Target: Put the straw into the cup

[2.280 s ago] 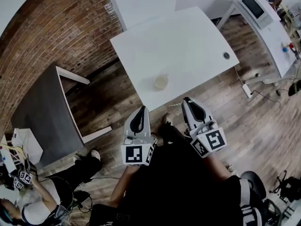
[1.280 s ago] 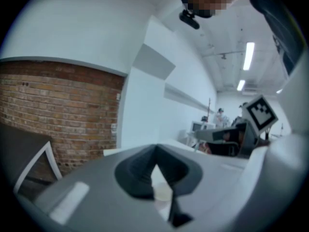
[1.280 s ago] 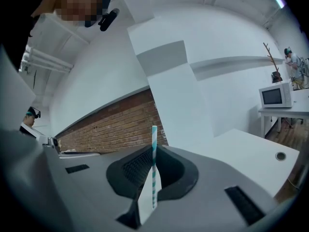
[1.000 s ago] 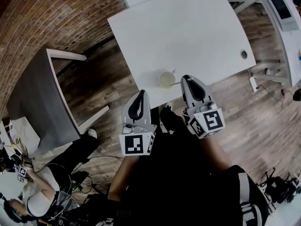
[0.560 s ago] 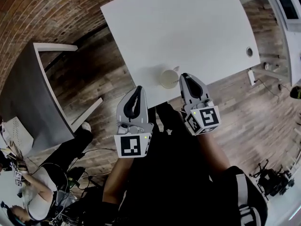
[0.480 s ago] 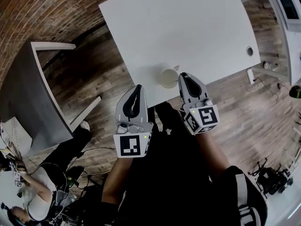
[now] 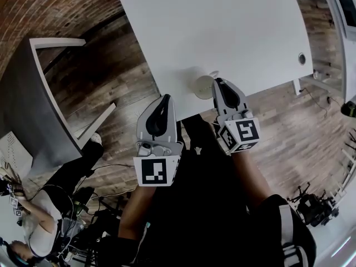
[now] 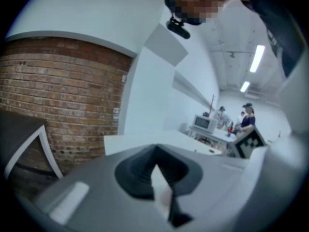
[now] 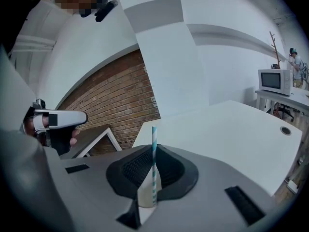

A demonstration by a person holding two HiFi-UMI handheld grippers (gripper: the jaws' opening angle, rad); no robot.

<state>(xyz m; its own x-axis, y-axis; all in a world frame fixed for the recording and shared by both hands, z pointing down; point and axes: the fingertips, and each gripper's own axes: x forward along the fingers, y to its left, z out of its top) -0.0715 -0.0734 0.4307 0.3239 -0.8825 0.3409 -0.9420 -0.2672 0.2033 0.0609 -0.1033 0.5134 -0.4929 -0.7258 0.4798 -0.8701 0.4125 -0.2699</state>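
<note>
The job looks about half done: the teal-and-white striped paper straw [image 9: 154,153] is picked up but not yet in the small pale round cup [image 7: 204,87]. The right tool [image 7: 218,84] is clenched on the straw — in the right gripper view its jaws pinch the lower part and the rest stands upright past them. In the head view this tool's tip sits just beside the cup, on its right. No view shows whether the straw's lower end is over the cup's mouth. The cup stands on the white counter [image 7: 222,21], close to the edge nearest the person, and nothing pokes out of it. The left tool [image 7: 166,98] hangs off the counter, below and to the left of the cup and apart from it, jaws drawn together on nothing. What is left, I judge: shift the straw over the cup's opening, lower it in, then let the right tool's jaws go so the straw leans on the rim.
</note>
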